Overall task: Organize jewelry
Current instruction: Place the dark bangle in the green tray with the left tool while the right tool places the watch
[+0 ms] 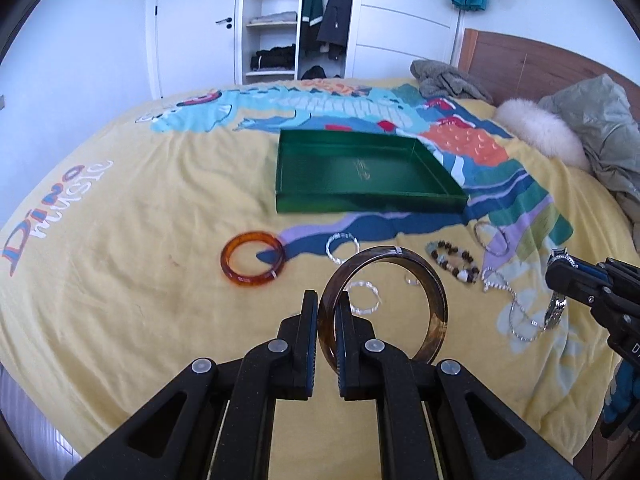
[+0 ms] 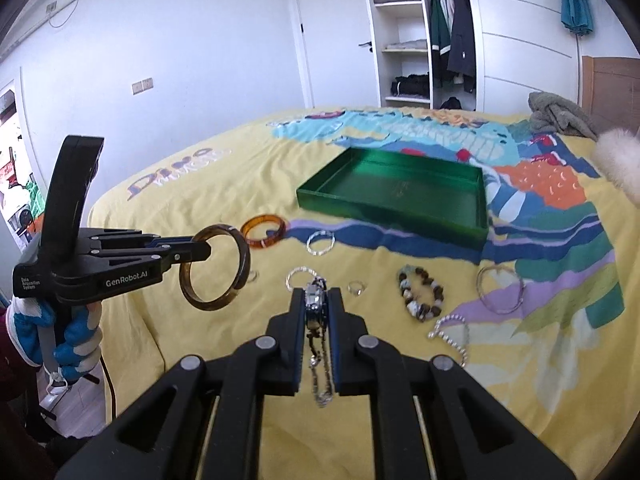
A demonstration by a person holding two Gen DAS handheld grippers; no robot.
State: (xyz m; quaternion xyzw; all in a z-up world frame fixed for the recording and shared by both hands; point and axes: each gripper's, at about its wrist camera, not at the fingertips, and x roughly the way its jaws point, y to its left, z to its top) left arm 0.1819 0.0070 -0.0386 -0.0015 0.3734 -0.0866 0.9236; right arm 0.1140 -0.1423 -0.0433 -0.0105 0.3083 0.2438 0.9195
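My left claw (image 1: 328,312) is clamped on the rim of a dark tortoiseshell bangle (image 1: 400,264), which hangs upright off the bed, its ring standing out to the right of my fingers. My right claw (image 2: 316,304) is closed on a silver watch (image 2: 314,300), its metal band (image 2: 320,376) dangling loose between the fingers below the grip. Both pieces are lifted clear of the yellow bedspread (image 1: 132,280).

Ahead of both claws sits the green tray (image 1: 360,200), open and shallow, with nothing visible inside it. On the spread in front of it lie the other pieces: an amber bangle (image 1: 253,258) to the left, a small silver twisted bracelet (image 1: 342,246) beside it, a brown and white beaded bracelet (image 1: 456,260) further right, a thin hoop bangle (image 2: 500,288) near the tray's right corner, and a pearl-like silver chain (image 2: 452,332) nearest me on the right. A small ring (image 2: 356,287) lies between the bracelets.
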